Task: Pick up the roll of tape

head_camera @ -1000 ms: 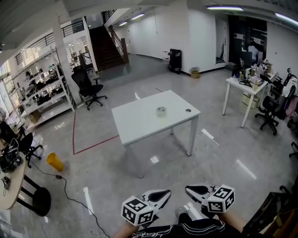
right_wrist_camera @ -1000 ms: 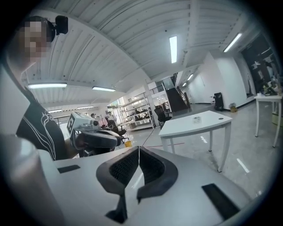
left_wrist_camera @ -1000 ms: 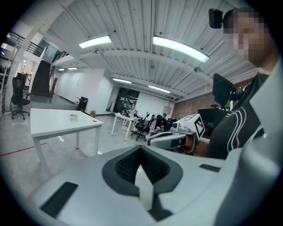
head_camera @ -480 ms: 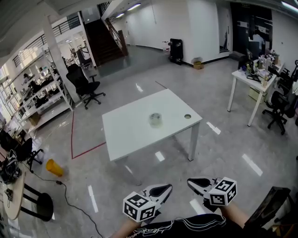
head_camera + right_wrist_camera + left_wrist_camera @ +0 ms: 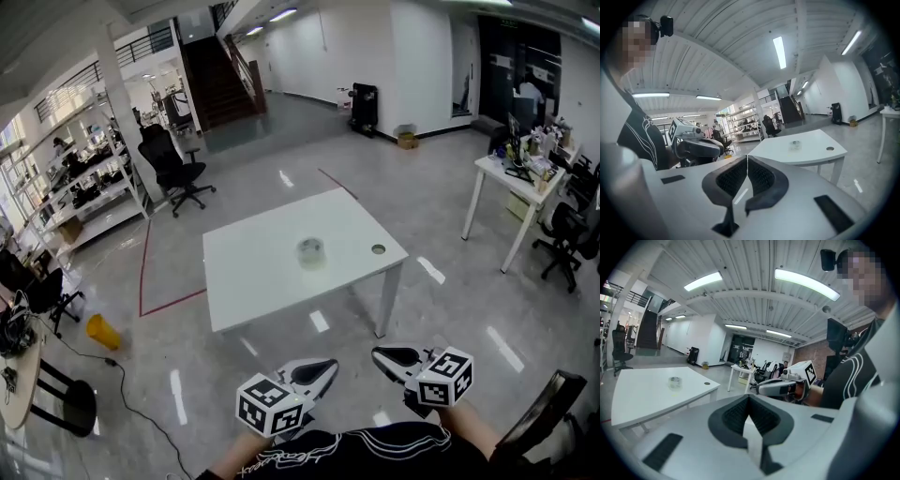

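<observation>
Head view: the pale, translucent roll of tape [image 5: 311, 253] sits near the middle of the white rectangular surface [image 5: 253, 281], well apart from my left gripper [image 5: 319, 372] and right gripper [image 5: 392, 359] — both low, by my body.

Left gripper view: jaws pressed together, nothing between them; the roll [image 5: 675, 380] looks small and hazy, probably lying flat.

Right gripper view: jaws likewise together and empty, roll [image 5: 795, 145] far ahead.

The risk, I reckon: arriving with jaws unopened would shove the light roll across the slick top — or off it.

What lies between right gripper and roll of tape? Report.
Head view: only bare floor, then bare tabletop, from right gripper to roll of tape.
</observation>
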A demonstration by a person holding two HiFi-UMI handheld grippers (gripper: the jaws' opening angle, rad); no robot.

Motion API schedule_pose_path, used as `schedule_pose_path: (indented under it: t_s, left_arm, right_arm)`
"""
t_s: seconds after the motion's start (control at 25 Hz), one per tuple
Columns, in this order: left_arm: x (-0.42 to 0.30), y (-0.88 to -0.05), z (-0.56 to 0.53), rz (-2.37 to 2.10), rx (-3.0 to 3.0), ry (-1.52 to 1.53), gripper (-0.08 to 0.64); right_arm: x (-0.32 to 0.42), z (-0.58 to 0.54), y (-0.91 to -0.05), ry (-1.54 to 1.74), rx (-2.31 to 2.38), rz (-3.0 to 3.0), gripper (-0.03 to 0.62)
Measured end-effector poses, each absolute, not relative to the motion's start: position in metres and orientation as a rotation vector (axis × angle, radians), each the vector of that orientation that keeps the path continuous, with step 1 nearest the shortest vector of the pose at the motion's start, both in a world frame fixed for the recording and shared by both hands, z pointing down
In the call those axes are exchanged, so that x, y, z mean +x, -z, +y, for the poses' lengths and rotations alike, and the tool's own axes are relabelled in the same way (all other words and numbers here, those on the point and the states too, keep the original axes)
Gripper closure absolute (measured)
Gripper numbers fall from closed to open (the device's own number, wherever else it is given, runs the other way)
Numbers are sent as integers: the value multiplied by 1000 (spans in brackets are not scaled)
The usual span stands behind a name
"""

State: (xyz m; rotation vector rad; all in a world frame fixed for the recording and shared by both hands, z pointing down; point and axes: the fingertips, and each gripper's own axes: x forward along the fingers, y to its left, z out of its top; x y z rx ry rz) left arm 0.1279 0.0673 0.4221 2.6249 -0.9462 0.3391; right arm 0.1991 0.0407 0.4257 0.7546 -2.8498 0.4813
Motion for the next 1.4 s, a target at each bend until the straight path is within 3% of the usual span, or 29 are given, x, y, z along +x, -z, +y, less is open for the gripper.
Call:
schedule_pose_path:
  t_s: [0.44,1.4]
  left_arm:
    - [98,-433,6,-941,2627,-303,557]
    - [-23,-481,-246,-824,2515,-351,557]
  right_arm:
    - [163,-17,-431,-405,722,-2831,578]
    - [44,-265,-473,-544,802,-2700,578]
